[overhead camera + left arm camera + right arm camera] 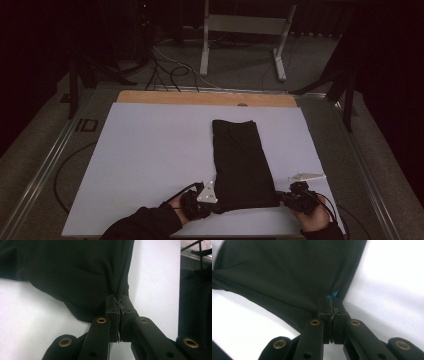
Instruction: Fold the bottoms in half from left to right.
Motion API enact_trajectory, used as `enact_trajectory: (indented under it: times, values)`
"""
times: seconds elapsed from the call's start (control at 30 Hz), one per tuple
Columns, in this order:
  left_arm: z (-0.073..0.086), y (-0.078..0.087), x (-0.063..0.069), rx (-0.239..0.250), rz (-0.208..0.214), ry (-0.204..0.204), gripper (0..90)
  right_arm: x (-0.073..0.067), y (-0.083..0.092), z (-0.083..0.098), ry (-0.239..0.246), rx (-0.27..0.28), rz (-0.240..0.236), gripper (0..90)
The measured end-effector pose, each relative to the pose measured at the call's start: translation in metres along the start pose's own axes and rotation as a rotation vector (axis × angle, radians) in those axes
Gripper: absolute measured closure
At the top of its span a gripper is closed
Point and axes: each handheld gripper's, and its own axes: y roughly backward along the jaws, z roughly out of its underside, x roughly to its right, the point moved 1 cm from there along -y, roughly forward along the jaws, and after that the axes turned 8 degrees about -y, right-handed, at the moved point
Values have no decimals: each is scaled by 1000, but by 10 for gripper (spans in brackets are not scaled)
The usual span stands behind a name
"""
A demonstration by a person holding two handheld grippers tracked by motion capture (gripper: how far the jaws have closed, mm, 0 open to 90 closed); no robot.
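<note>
So there's a folded black cloth [241, 162] lying lengthwise on the white tabletop [150, 160], a bit right of center, with its near end at the front edge. The left gripper [216, 204] is clamped tight on the near left corner, and you can see the fabric edge pinched between its jaws in the left gripper view. The right gripper [281, 197] is clenched on the near right corner the same way, with a bit of blue [335, 293] peeking out at the pinch.

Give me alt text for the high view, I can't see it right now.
A folded black garment lies lengthwise on a white table, its near corners pinched by shut left tongs and right tongs. Beyond the table are cables and a metal stand.
</note>
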Motion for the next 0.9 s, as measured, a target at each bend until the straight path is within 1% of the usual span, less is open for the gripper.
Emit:
enact_trajectory:
  times: [0.03,0.1,0.17,0.2,0.27,0.37,0.4,0.47,0.5,0.53,0.57,0.6,0.67,0.73,0.77,0.8,0.83,0.87,0.9]
  values:
    - [0,-1,0,3,3,4,875,0,-2,0,-7,-14,3,883]
    - [0,-1,1,3,10,6,872,0,-4,0,2,-25,15,879]
    - [1,-1,1,2,20,11,865,0,-6,1,5,-42,24,844]
    - [1,-1,1,-1,23,11,860,0,-6,1,3,-41,26,835]
    - [2,-1,1,-1,37,14,838,1,-6,1,-2,-40,17,765]
    - [2,-2,1,1,69,28,796,0,-4,0,7,-11,28,652]
    - [2,-1,1,1,78,26,774,0,-4,-1,5,3,28,603]
    - [1,-1,2,2,95,27,722,0,-3,-3,10,33,28,542]
    - [1,0,3,4,96,22,700,0,-2,-4,11,48,31,511]
    - [1,0,4,6,99,18,669,0,-1,-5,9,61,30,489]
    - [1,0,4,6,99,18,632,0,-1,-5,9,61,30,489]
    - [1,4,6,15,105,4,573,-1,1,-7,26,106,23,407]
    - [0,7,6,35,113,11,507,-4,1,-8,47,141,12,348]
    - [-1,11,4,64,117,28,432,-7,0,-10,67,165,7,278]
    - [-1,11,4,64,117,28,401,-7,0,-10,67,165,7,278]
    - [-1,13,3,76,120,35,401,-10,0,-11,64,174,8,255]
    - [-2,16,1,83,114,44,364,-10,1,-11,93,172,-14,203]
    - [-2,17,0,89,115,52,300,-11,2,-12,96,191,-29,183]
    - [-2,19,-1,101,114,64,276,-12,2,-12,100,202,-34,162]
